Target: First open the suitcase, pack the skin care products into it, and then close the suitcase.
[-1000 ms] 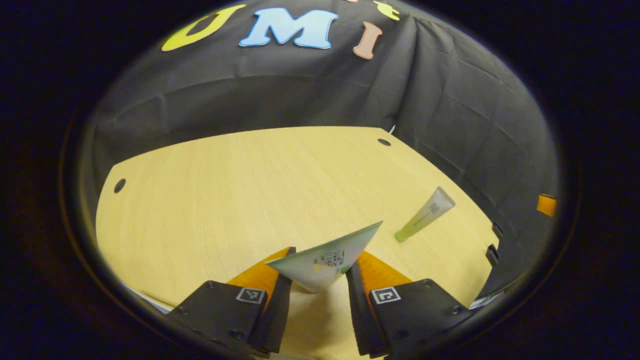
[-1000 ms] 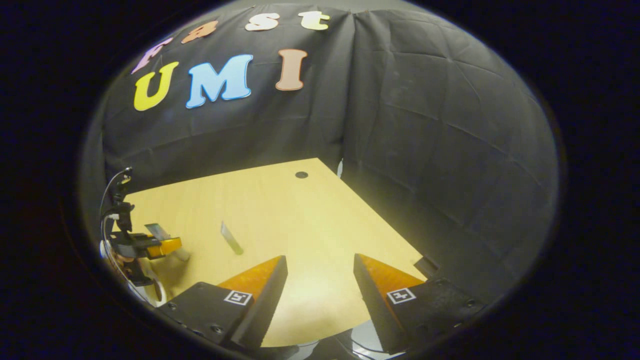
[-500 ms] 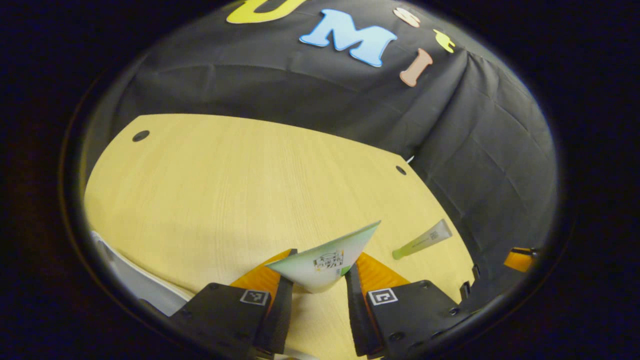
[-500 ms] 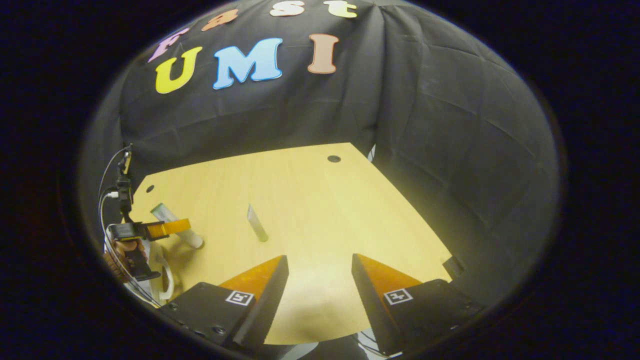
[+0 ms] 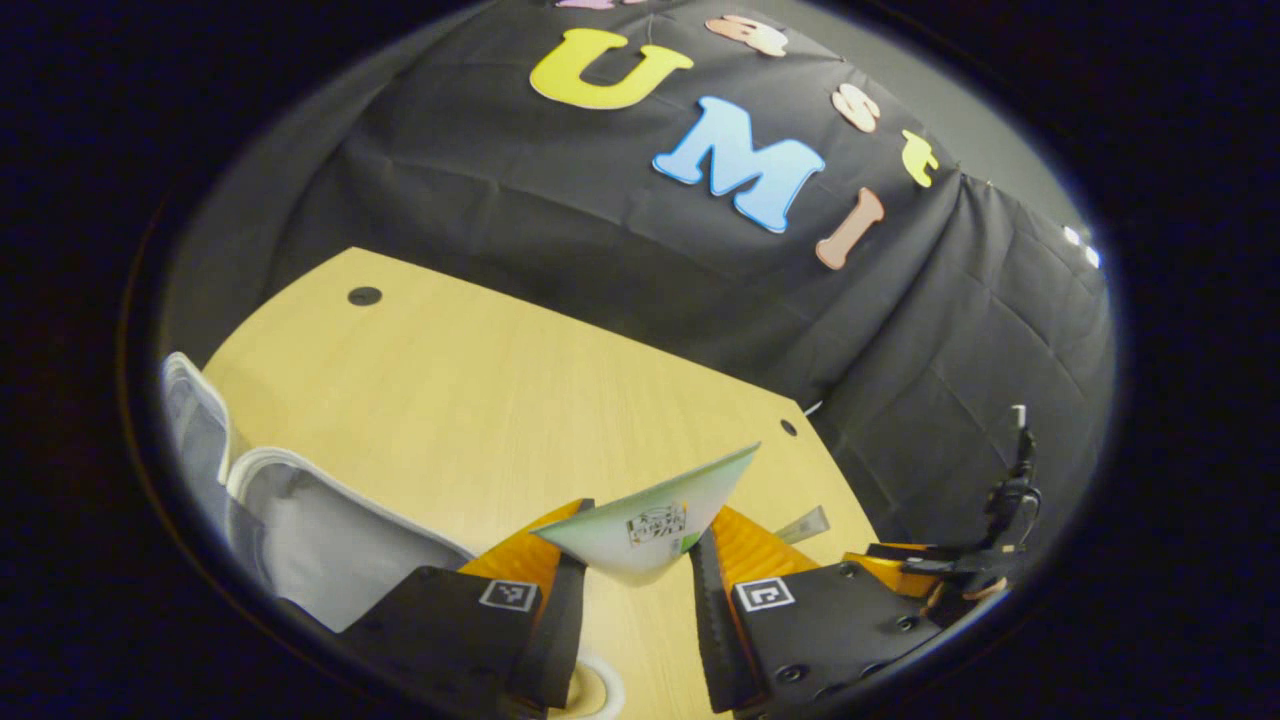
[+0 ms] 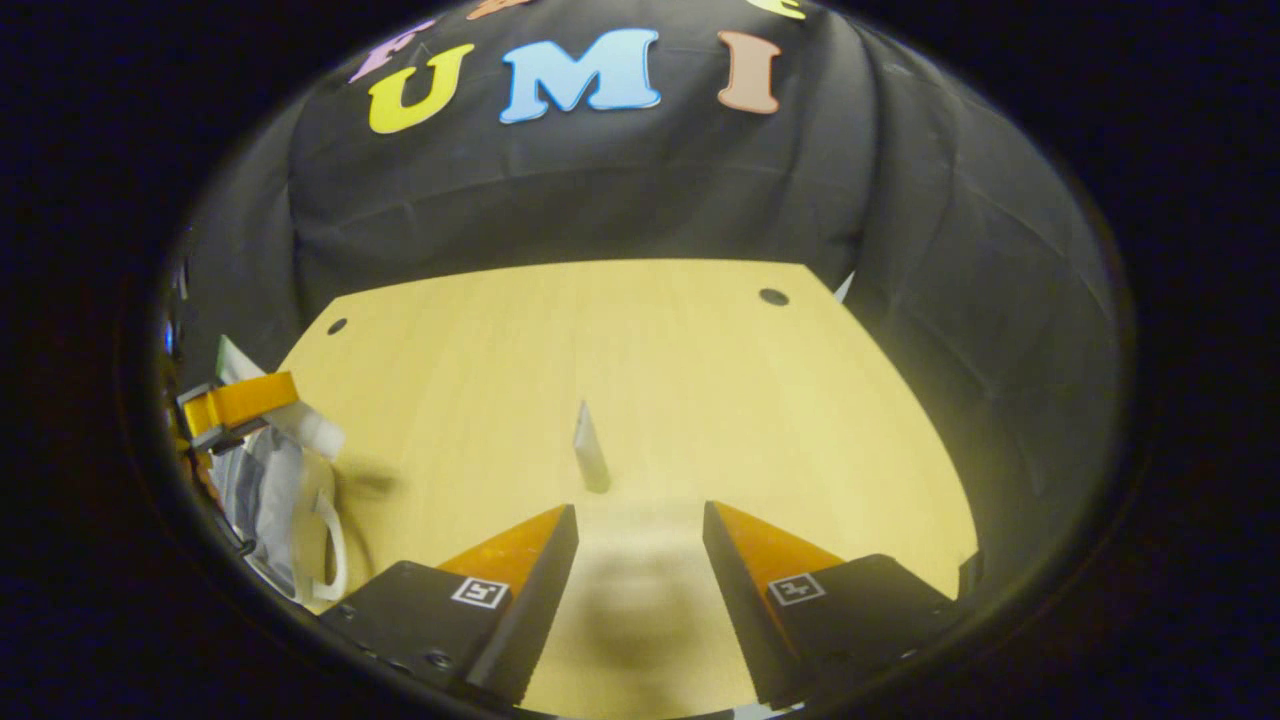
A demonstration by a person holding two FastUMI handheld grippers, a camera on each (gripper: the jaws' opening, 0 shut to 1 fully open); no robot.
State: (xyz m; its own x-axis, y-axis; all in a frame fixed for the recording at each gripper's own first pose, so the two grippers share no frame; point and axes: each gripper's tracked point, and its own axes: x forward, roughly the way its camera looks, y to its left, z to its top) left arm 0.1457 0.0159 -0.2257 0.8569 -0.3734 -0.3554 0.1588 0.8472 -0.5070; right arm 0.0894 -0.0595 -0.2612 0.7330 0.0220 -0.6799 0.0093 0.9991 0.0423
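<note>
My left gripper [image 5: 645, 520] is shut on a white and green tube [image 5: 655, 510], held above the wooden table [image 5: 480, 380]. A pale grey suitcase [image 5: 300, 520] with white edging lies just left of it. A second, pale green tube [image 5: 806, 523] peeks out behind my left gripper's right finger. In the right gripper view that same tube [image 6: 590, 455] lies on the table [image 6: 650, 350], straight ahead of my open right gripper [image 6: 640, 520], whose fingers hold nothing. At the far left there, the left gripper [image 6: 235, 400] hovers with its tube [image 6: 300, 428] over the suitcase [image 6: 265, 490].
Black cloth walls close the table's far and right sides. Small round holes [image 5: 364, 295] [image 6: 772, 296] sit near the table's far corners. The right gripper [image 5: 925, 562] and the hand holding it appear at the far right of the left gripper view.
My left gripper has swung left with its tube, and the suitcase has come into its view. My right gripper has turned left, so the lying tube is now straight ahead.
</note>
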